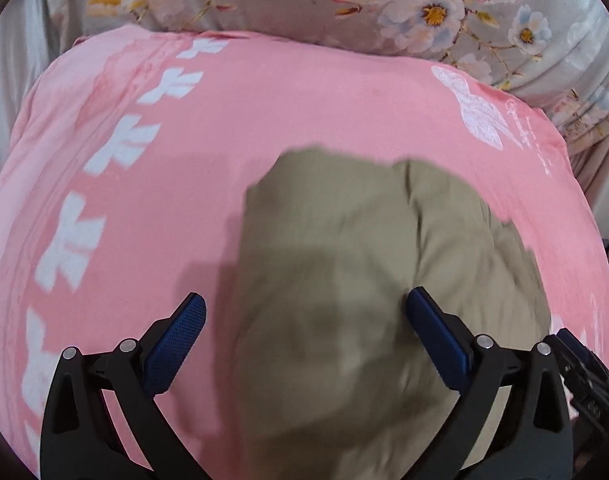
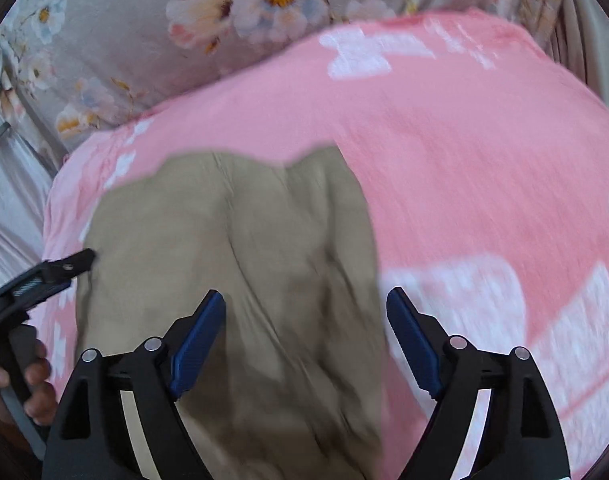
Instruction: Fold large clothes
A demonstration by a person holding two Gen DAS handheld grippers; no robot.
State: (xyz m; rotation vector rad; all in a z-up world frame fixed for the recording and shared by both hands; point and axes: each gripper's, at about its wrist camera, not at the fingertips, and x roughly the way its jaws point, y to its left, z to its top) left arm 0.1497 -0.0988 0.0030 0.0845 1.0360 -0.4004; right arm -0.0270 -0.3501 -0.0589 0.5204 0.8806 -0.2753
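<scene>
An olive-khaki garment [image 1: 344, 280] lies bunched and wrinkled on a pink blanket [image 1: 144, 200] with white bow prints. It also shows in the right wrist view [image 2: 244, 260]. My left gripper [image 1: 306, 308] is open above the garment, its blue pads spread wide, holding nothing. My right gripper [image 2: 306, 304] is open over the garment's right edge, also empty. The left gripper shows at the left edge of the right wrist view [image 2: 44, 276], held by a hand. The right gripper shows at the right edge of the left wrist view [image 1: 580, 368].
The pink blanket [image 2: 464, 160] covers a bed. A grey floral sheet or pillow [image 1: 424, 4] lies beyond it, also in the right wrist view [image 2: 164, 32]. Plain grey cloth [image 2: 16, 184] lies at the left.
</scene>
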